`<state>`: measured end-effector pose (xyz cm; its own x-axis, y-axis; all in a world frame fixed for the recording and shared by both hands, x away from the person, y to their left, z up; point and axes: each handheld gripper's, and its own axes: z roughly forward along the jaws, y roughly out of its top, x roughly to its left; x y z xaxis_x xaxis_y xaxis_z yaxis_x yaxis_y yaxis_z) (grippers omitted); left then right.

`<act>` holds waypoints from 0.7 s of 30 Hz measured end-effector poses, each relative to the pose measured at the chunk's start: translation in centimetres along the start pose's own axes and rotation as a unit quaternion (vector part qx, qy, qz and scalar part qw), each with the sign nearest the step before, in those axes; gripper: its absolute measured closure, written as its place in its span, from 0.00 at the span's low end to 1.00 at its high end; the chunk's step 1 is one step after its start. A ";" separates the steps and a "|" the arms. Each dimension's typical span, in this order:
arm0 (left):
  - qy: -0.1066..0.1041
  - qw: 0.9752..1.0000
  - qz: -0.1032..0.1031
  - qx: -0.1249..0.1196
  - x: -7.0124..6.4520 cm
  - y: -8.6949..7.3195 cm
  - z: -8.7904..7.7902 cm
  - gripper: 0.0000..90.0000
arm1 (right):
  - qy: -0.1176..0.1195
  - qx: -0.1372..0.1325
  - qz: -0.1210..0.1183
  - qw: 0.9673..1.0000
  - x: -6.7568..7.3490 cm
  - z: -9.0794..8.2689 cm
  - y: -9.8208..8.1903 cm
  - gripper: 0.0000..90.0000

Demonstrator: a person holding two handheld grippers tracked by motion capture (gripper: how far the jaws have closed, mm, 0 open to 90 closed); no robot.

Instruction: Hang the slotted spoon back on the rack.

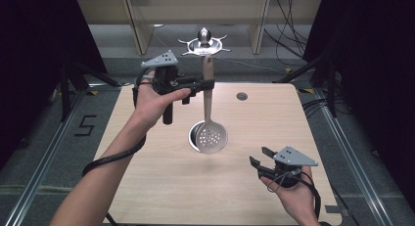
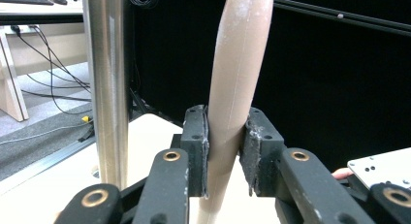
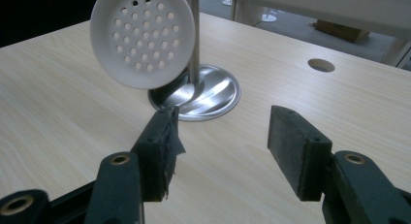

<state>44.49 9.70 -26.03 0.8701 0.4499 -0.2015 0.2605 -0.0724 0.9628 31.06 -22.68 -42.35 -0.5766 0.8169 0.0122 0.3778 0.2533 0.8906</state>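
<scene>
Two grippers worked over a pale wooden table in the high view. The left gripper, held in a raised left hand with the forearm reaching in from the bottom left, pinched the handle of a skimmer partway up. The skimmer hung nearly upright, its perforated bowl low over a round steel base at the table's middle and hiding most of it. A pole rising from that base was hard to make out behind the handle; a metal top piece showed above it. The right hand, low at the near right and cut off by the bottom edge, held the right gripper with its jaws spread and nothing between them.

From the left gripper view, both pads pressed the tan handle, whose ends ran out of frame. The steel pole stood just to the left, also cut off at the top.

From the right gripper view, the right gripper had its jaws well apart above bare wood. The bowl, tilted toward the camera, hung before the pole and covered part of the base. A small hole lay farther back in the tabletop.
</scene>
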 end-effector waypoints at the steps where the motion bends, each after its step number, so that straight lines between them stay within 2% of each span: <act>1: 0.001 1.000 0.000 0.000 0.0 0.0 0.0 0.81 | 0.000 0.000 0.000 1.000 0.0 0.0 0.0 0.51; 4: 0.006 1.000 -0.001 0.000 0.1 0.0 0.0 0.80 | -0.007 -0.012 -0.008 1.000 -0.1 0.1 0.0 0.51; 8: 0.012 1.000 -0.001 -0.001 0.2 -0.1 0.0 0.79 | -0.007 -0.012 -0.008 1.000 -0.2 0.1 -0.1 0.51; 9: 0.014 1.000 0.000 0.000 0.2 -0.1 -0.1 0.79 | -0.008 -0.014 -0.017 1.000 -0.3 0.1 0.0 0.51; 10: 0.016 1.000 0.002 0.000 0.2 -0.1 -0.1 0.79 | -0.001 -0.008 -0.010 1.000 -0.3 0.1 0.0 0.51; 13: 0.026 1.000 0.003 0.000 0.1 -0.2 -0.1 0.78 | -0.002 -0.008 -0.009 1.000 -0.3 0.1 -0.1 0.51; 15: 0.034 0.999 0.011 0.003 0.0 -0.1 -0.2 0.78 | -0.002 -0.008 -0.021 1.000 -0.4 0.0 0.0 0.51; 17: 0.040 0.999 0.014 0.004 -0.1 -0.1 -0.2 0.78 | -0.003 -0.005 0.001 1.000 -0.1 0.0 -0.1 0.51; 21: 0.049 0.999 0.022 0.007 -0.2 -0.2 -0.3 0.77 | -0.002 -0.001 0.000 1.000 -0.1 -0.1 -0.1 0.51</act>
<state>44.12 9.86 -26.11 0.8354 0.5314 -0.1401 0.2297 -0.1060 0.9675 31.03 -22.81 -42.40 -0.5737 0.8190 0.0108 0.3770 0.2524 0.8912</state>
